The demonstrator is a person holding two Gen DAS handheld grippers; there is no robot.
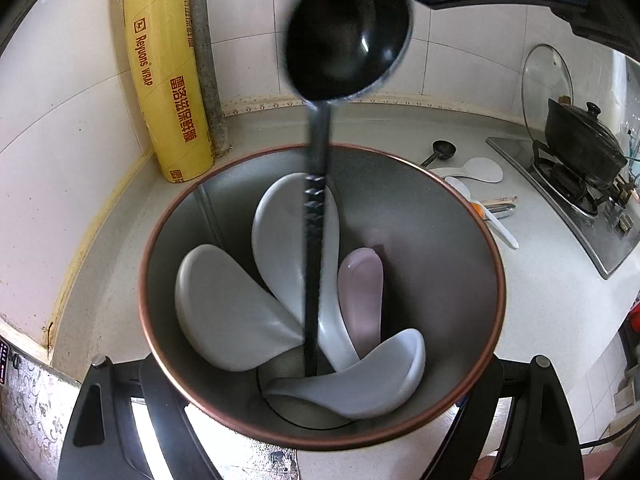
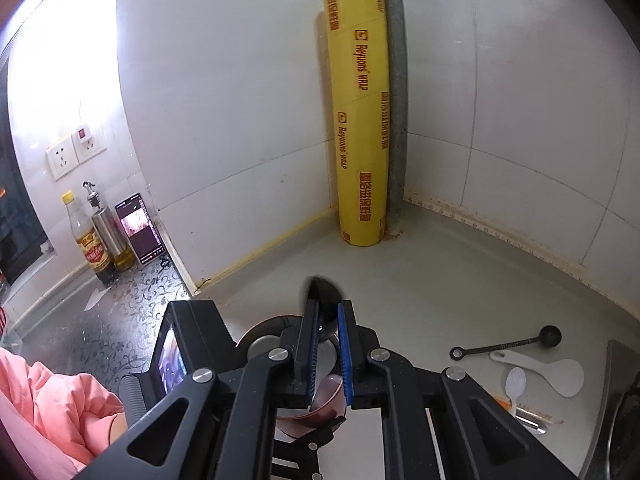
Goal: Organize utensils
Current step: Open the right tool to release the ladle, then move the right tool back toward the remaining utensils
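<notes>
Standing in the corner behind, a tall yellow roll of cling wrap (image 1: 168, 76) leans beside a grey pipe (image 1: 206, 60). Left hand-held gripper (image 1: 320, 408) clamps a copper-rimmed grey metal holder (image 1: 460, 240) on the pale surface (image 1: 520, 300); inside: four pale spoons and one black ladle (image 1: 344, 40). Right hand-held gripper (image 2: 328, 332) is nearly closed on the ladle's bowl. Four utensils lie loose near the gas stove (image 1: 580, 200): small black ladle (image 1: 442, 150), two white rice paddles, clear spoon.
</notes>
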